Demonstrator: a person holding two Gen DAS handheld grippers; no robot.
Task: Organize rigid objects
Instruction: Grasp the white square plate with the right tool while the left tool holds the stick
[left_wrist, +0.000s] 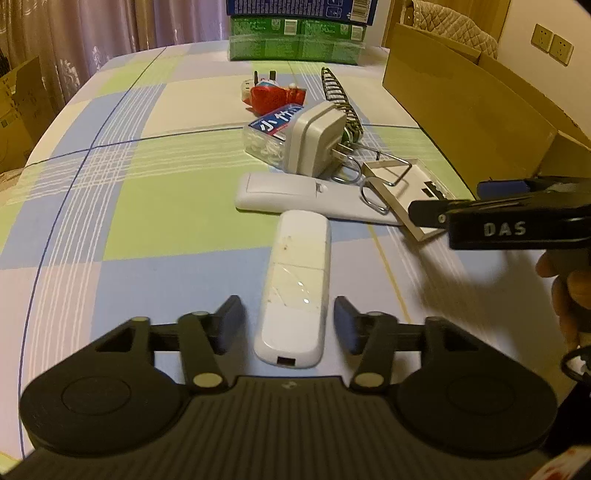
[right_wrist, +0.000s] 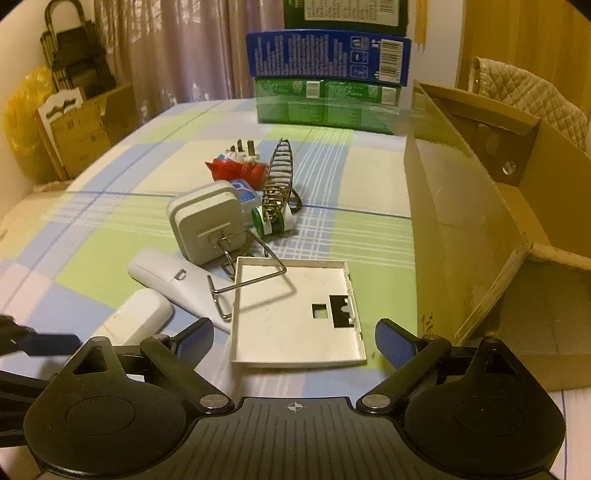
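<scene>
A white oblong device (left_wrist: 293, 291) lies on the checked cloth between the open fingers of my left gripper (left_wrist: 289, 325), not gripped; it also shows in the right wrist view (right_wrist: 138, 319). Behind it lie a white remote (left_wrist: 295, 194), a grey plug adapter (left_wrist: 314, 138), a wire clip (left_wrist: 373, 181) and a flat white plastic cover (right_wrist: 295, 314). My right gripper (right_wrist: 294, 338) is open and empty, its fingers astride the near edge of the white cover. It enters the left wrist view from the right (left_wrist: 480, 206).
An open cardboard box (right_wrist: 491, 229) stands to the right. Farther back lie a red packet (right_wrist: 236, 168), a blue-labelled clear box (left_wrist: 271, 138), a metal coil rack (right_wrist: 279, 177) and a green-white roll (right_wrist: 273, 221). Stacked green and blue cartons (right_wrist: 327, 81) stand at the far edge.
</scene>
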